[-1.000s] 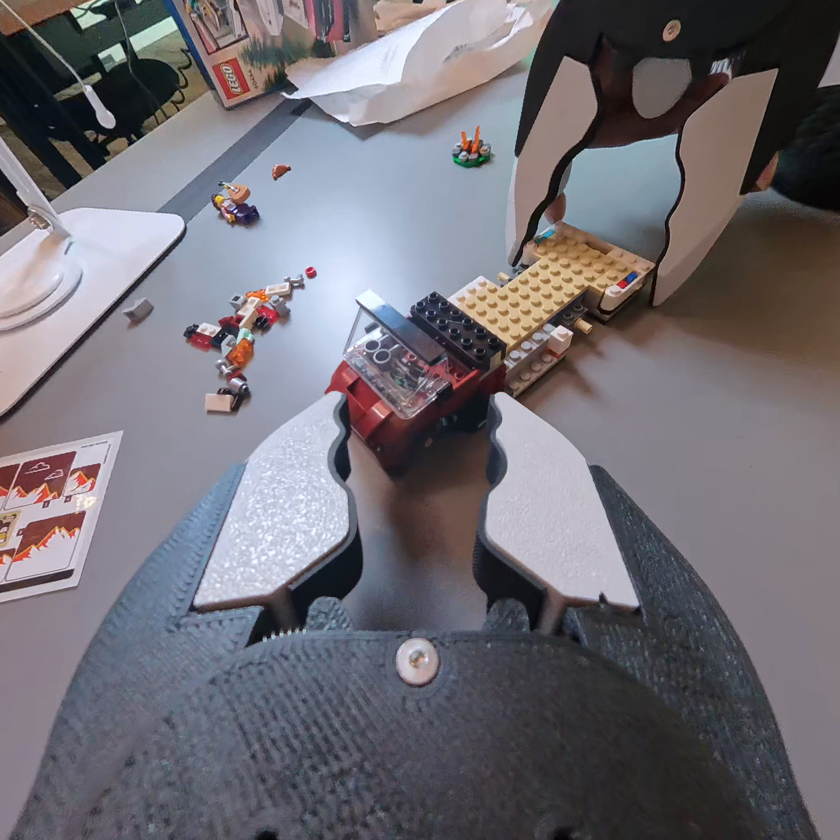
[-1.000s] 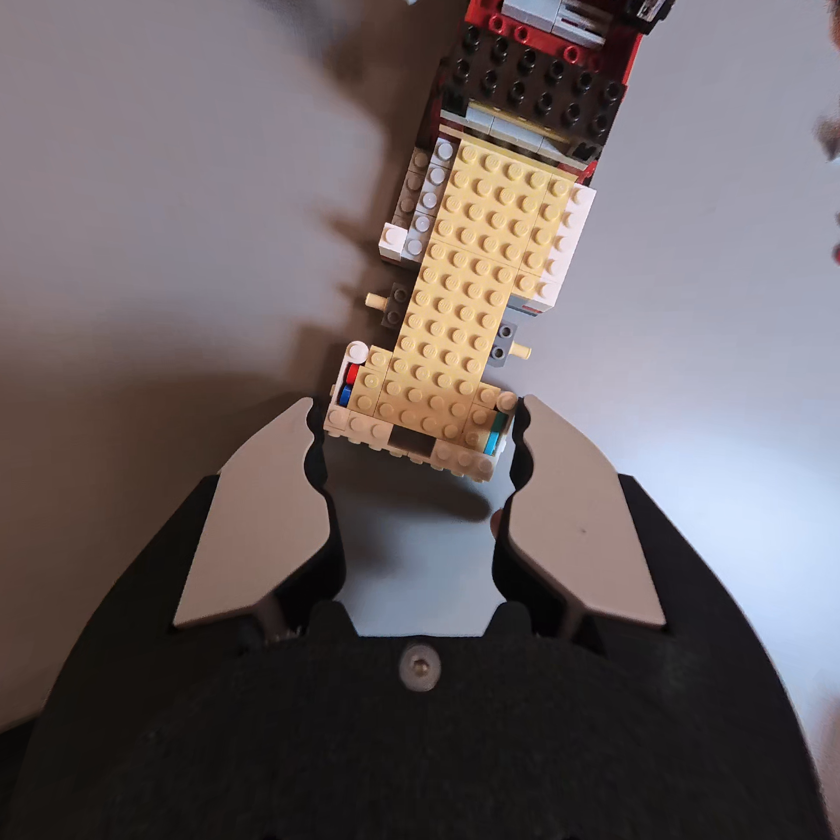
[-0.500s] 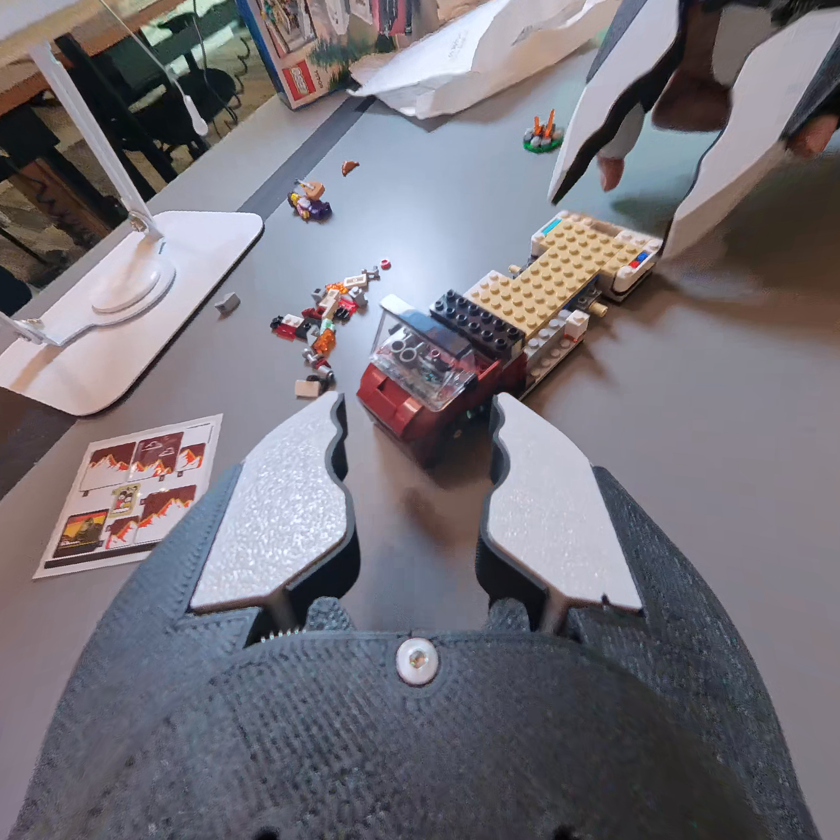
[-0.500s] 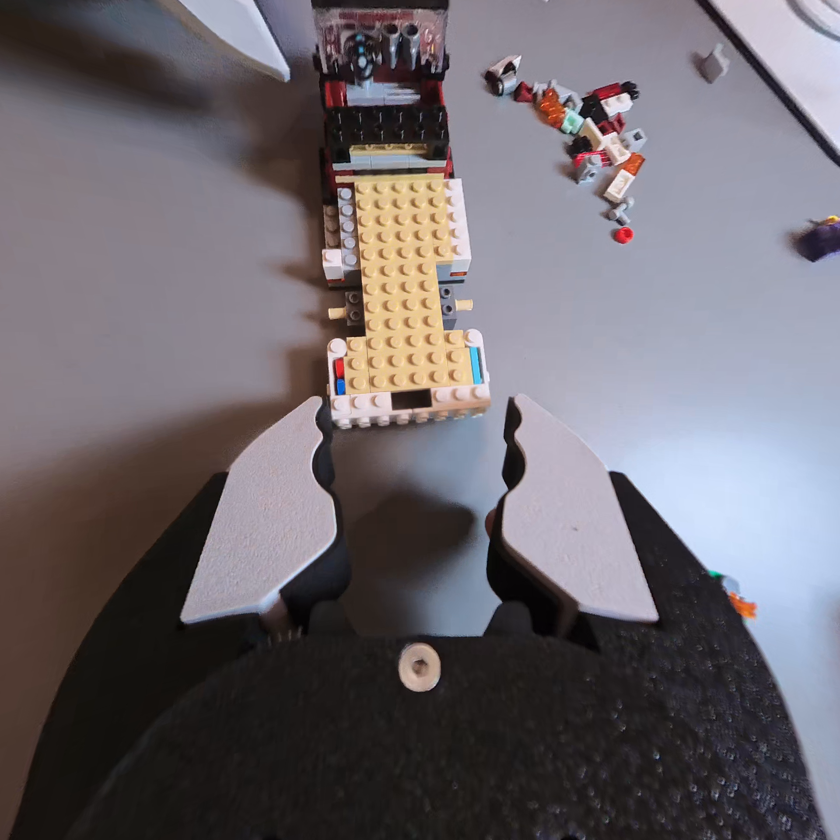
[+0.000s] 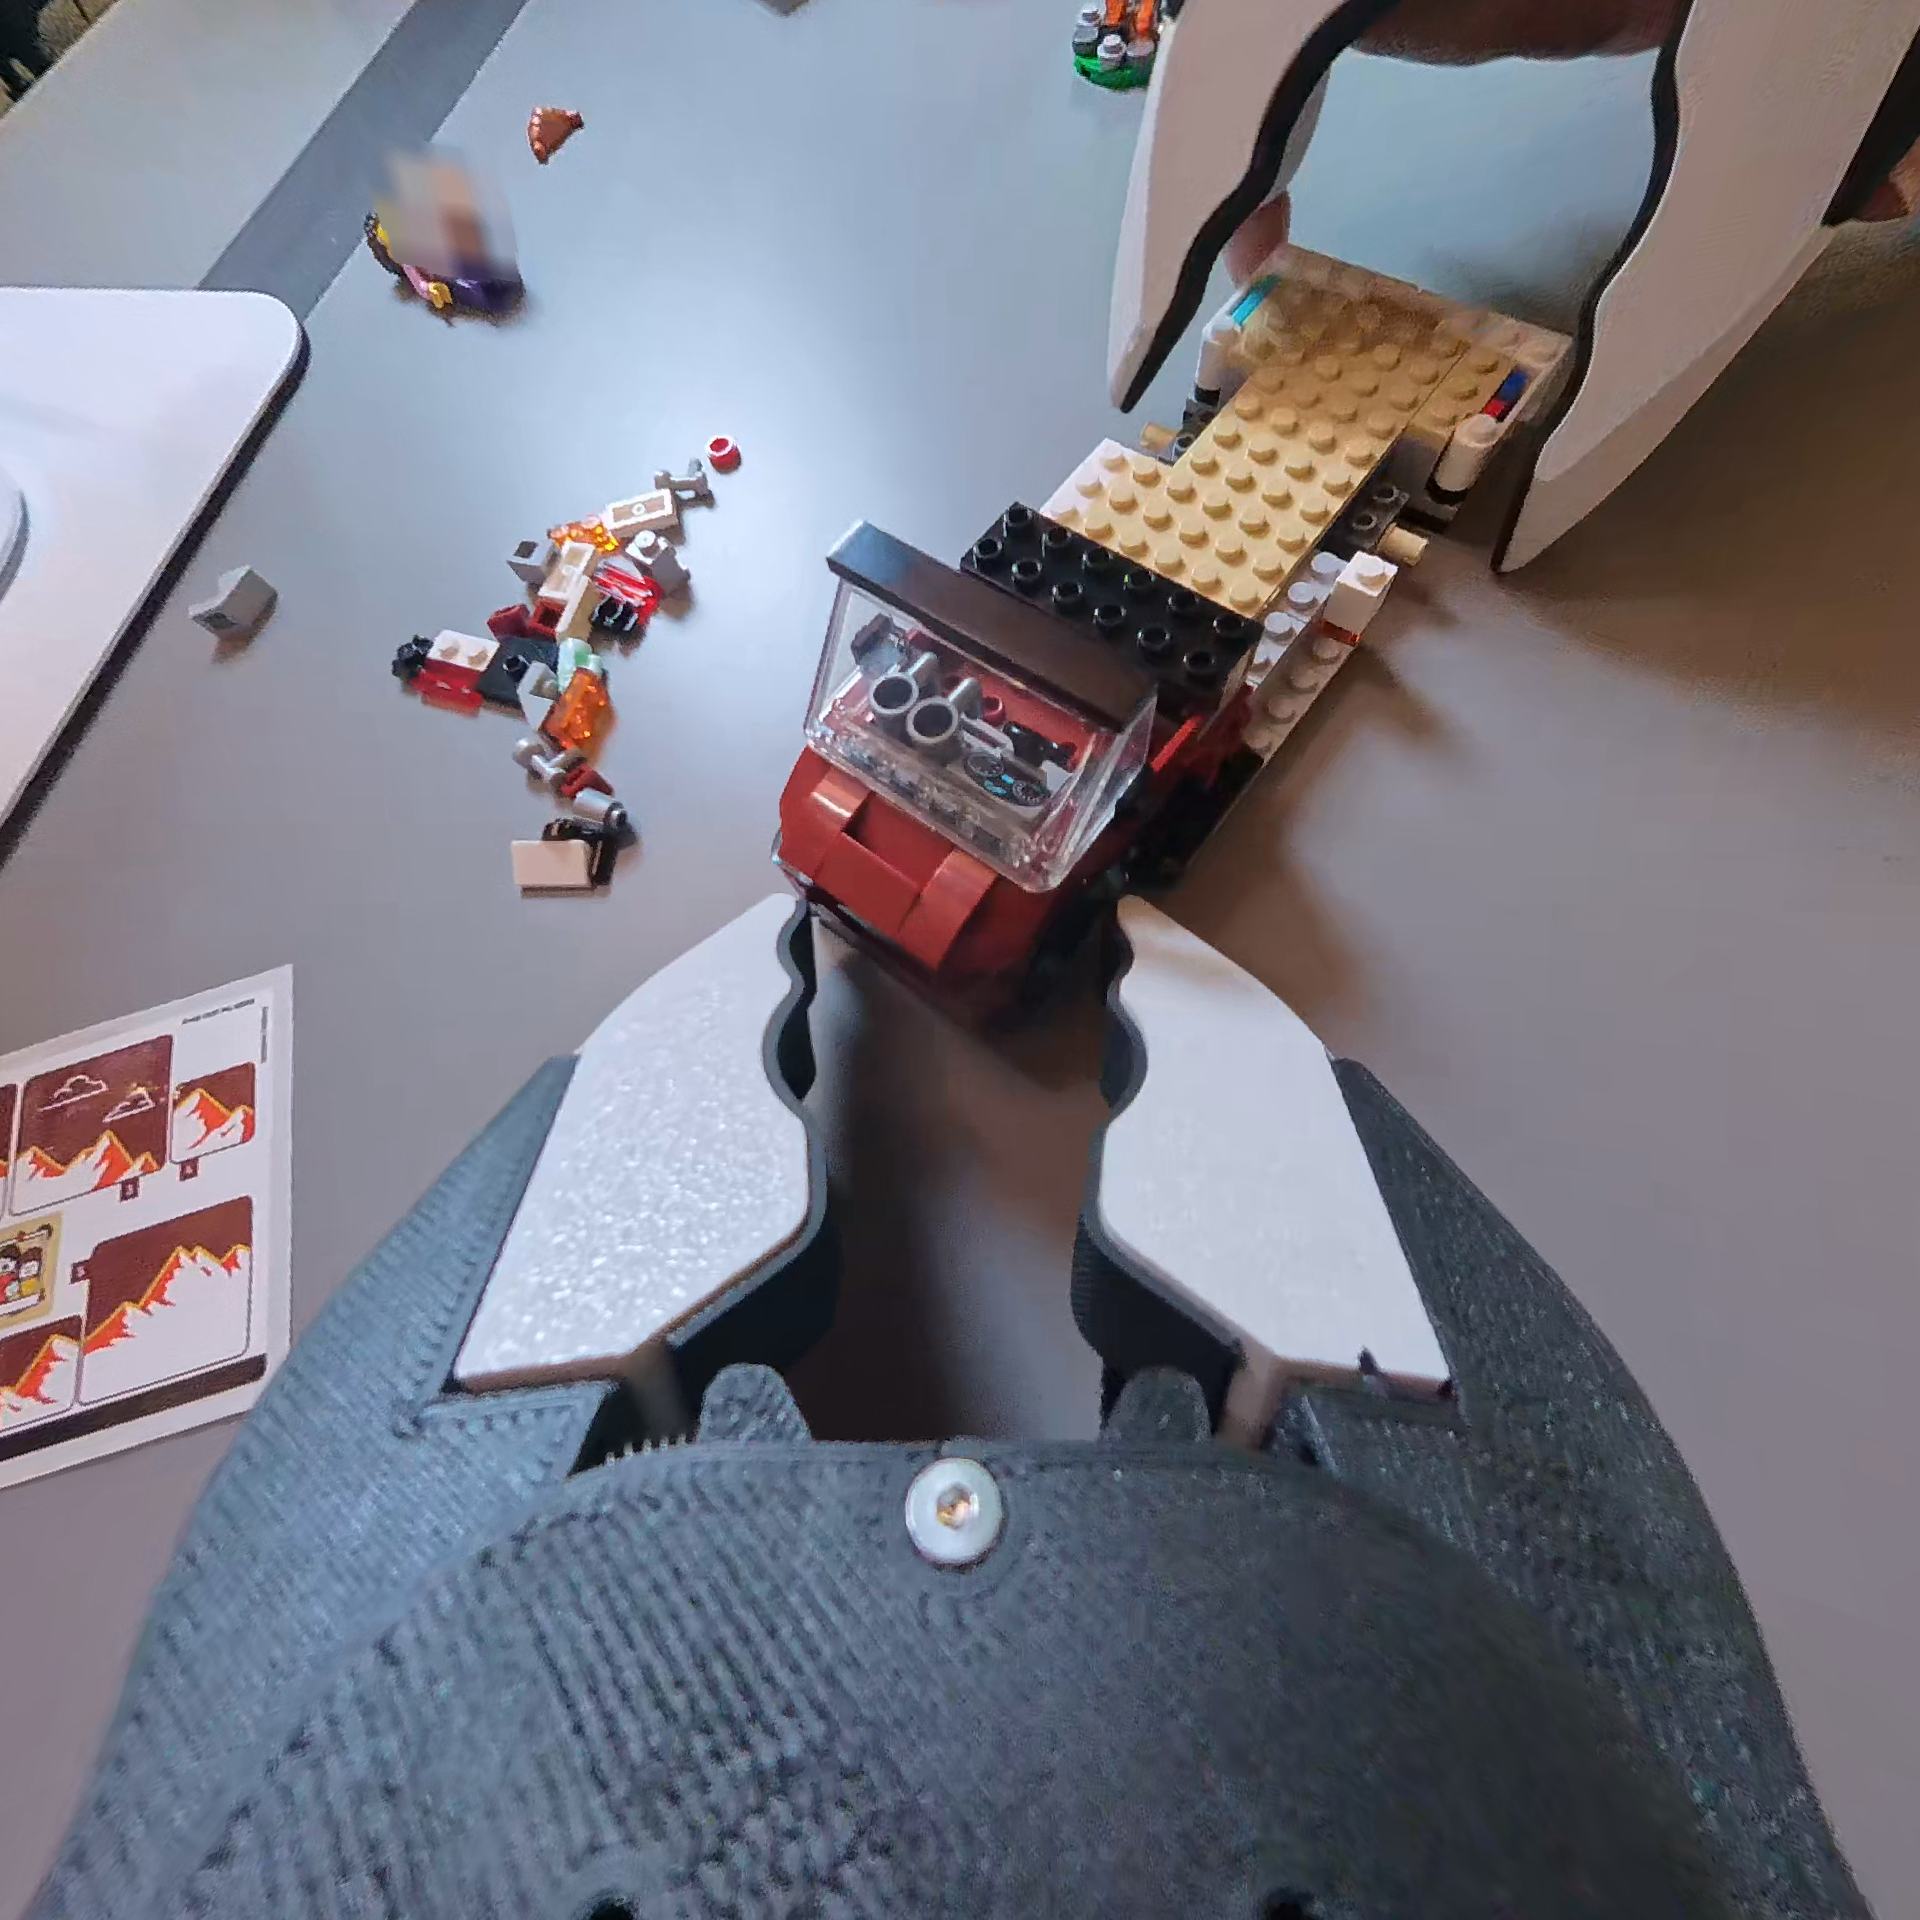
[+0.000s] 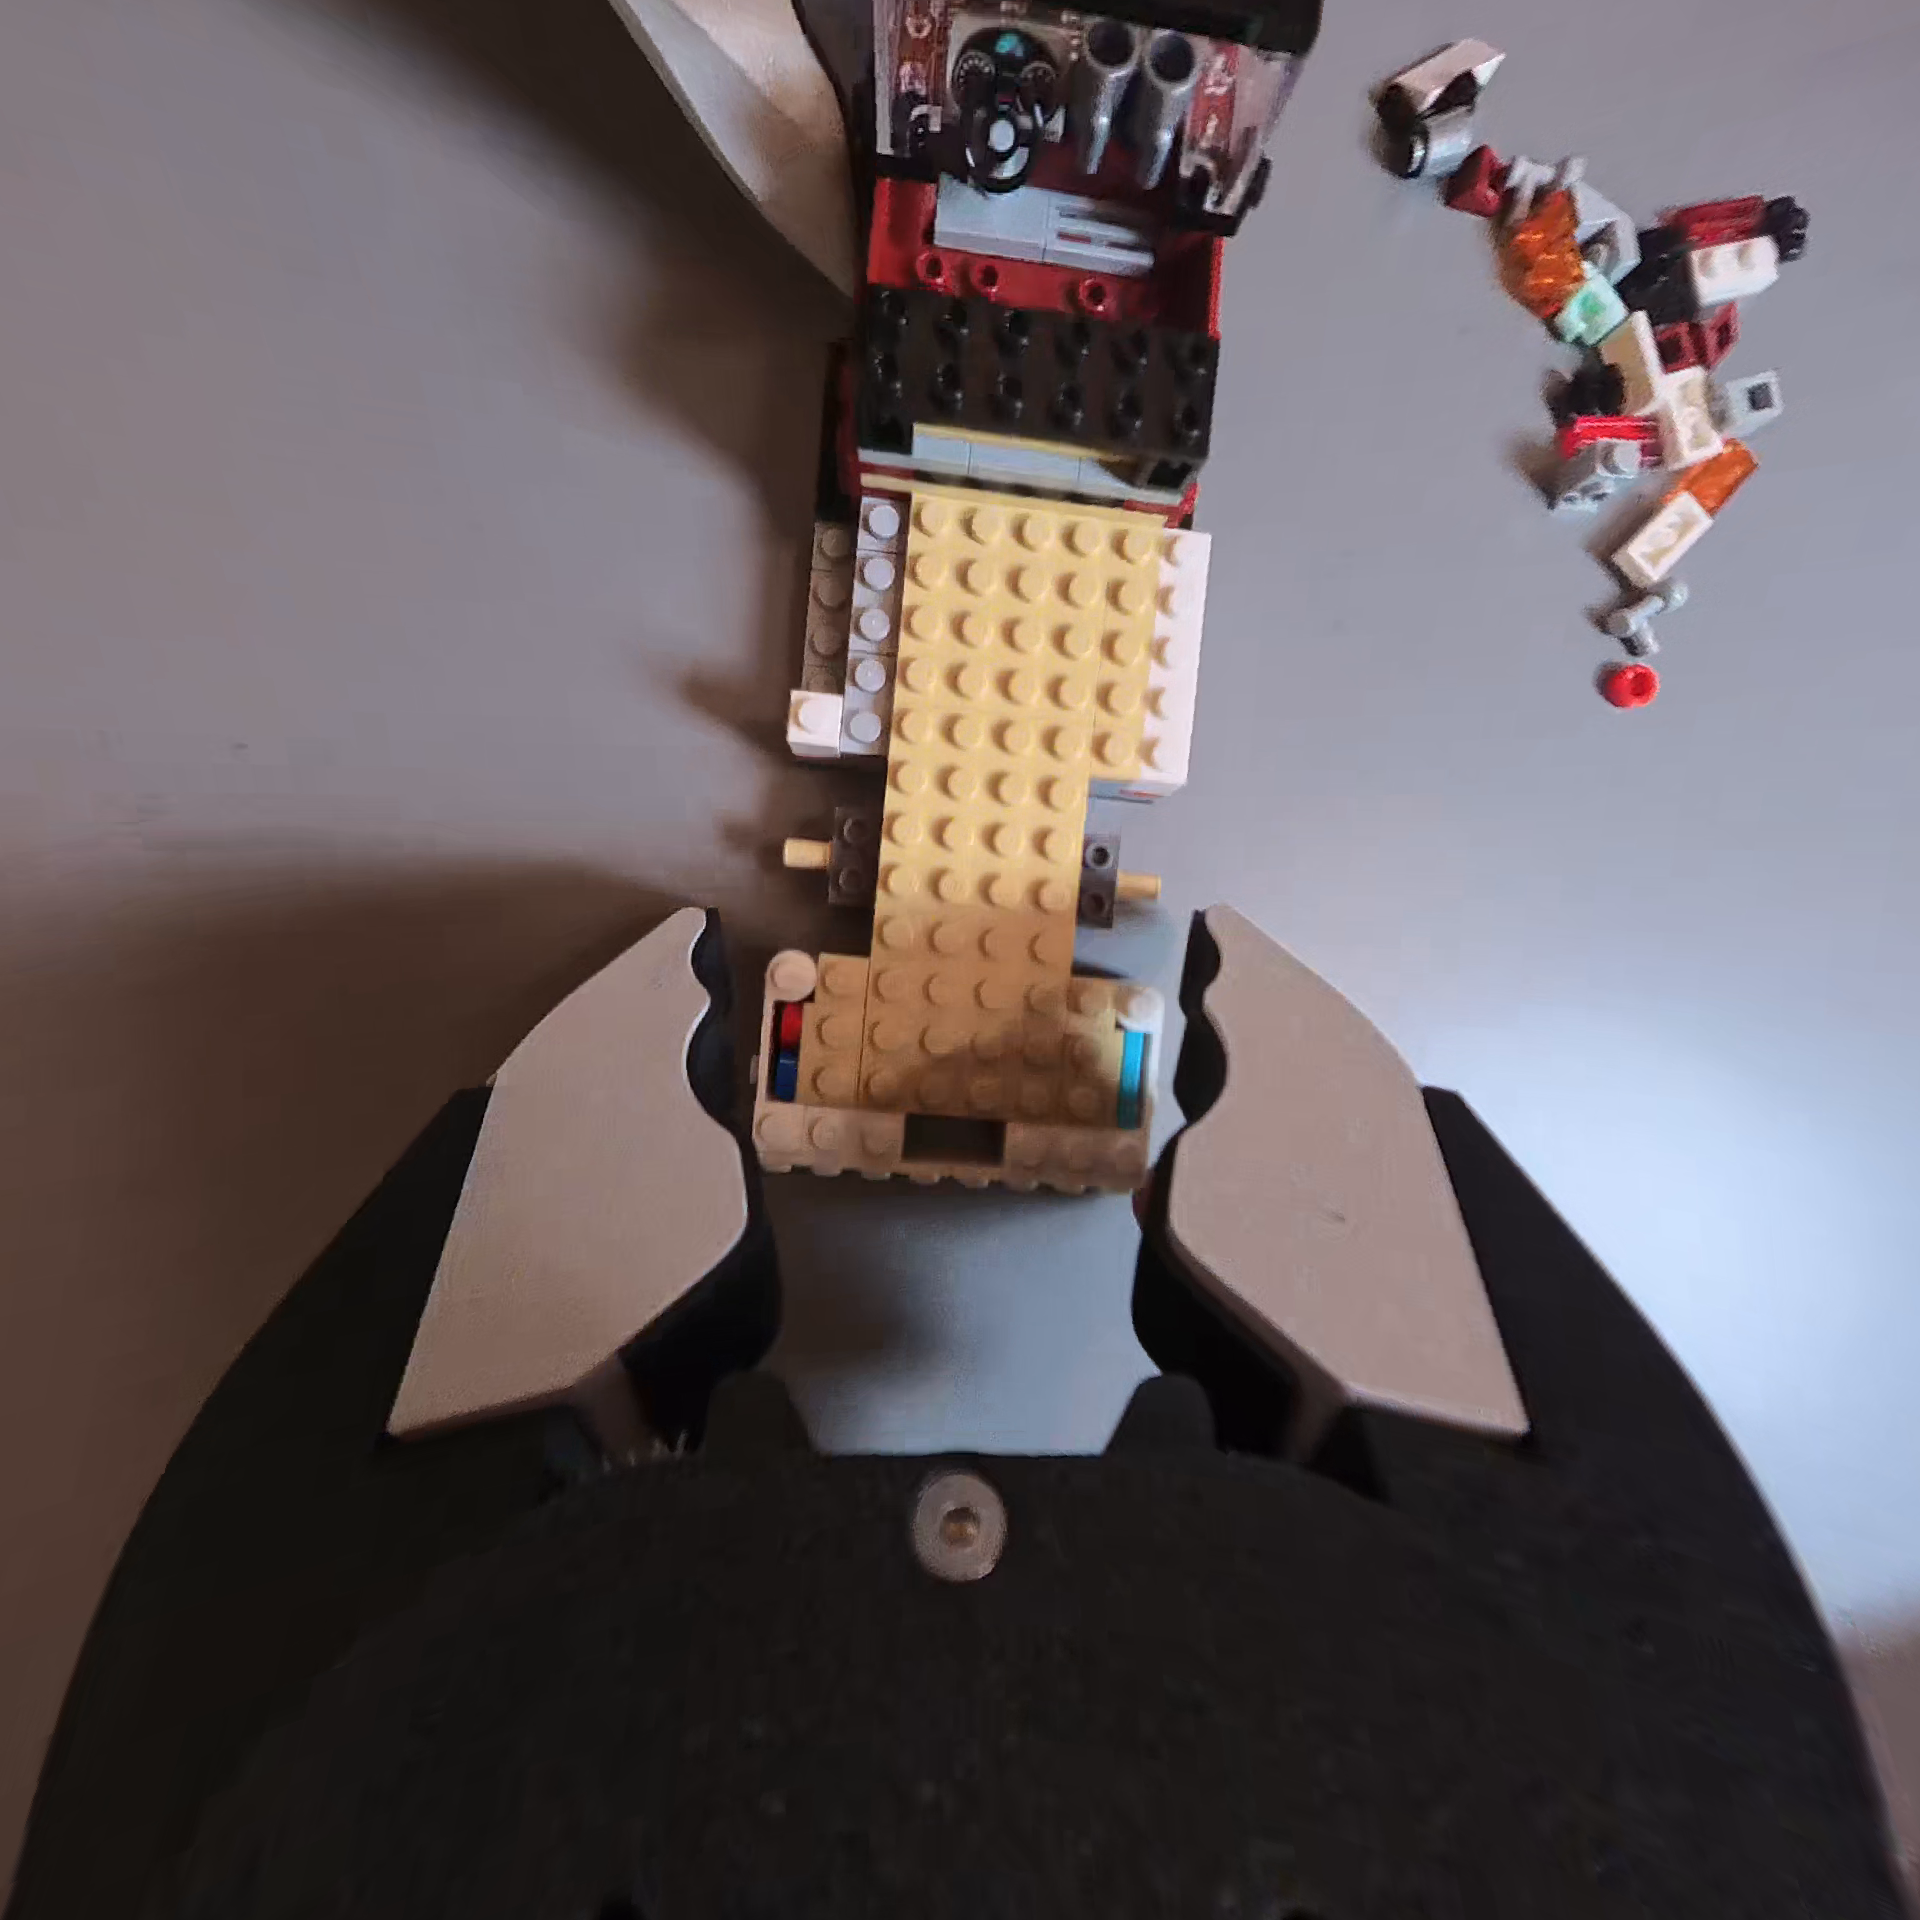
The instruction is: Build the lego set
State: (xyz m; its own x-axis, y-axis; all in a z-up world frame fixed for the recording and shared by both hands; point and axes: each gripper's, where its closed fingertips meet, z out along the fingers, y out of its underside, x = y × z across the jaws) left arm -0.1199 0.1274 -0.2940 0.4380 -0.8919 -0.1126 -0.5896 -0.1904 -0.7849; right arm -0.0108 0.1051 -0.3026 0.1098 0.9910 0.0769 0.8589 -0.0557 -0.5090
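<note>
Two grippers bracket one brick-built truck (image 5: 1122,665) from opposite ends. Your left gripper (image 5: 961,925) stands with its jaws moderately apart at the truck's dark red nose; the left fingertip (image 5: 764,930) sits just beside the front corner and the right fingertip (image 5: 1153,935) lies close against the dark underside at the other corner, but whether either pad presses on the bricks you cannot tell from here. Your right gripper (image 6: 951,1023) is spread wide around the truck's rear block, the white and tan end with a red and blue piece on one side and a light blue piece on the other; a narrow gap shows between each pad and the block, so nothing is clamped. The left wrist view shows the same: its two white fingers (image 5: 1164,260) straddle the tan tail, tips down by the grey table (image 5: 1558,935).

Beyond the tools, the truck lies flat on the table, with a clear windscreen over the cab, a black studded plate behind it and a long tan deck. To one side lies a scatter of small loose pieces (image 5: 561,665), with a single red stud (image 5: 724,452) and a grey piece (image 5: 234,603) apart from it. A sticker sheet (image 5: 135,1205) rests near your left gripper, beside a white base plate (image 5: 135,436)
</note>
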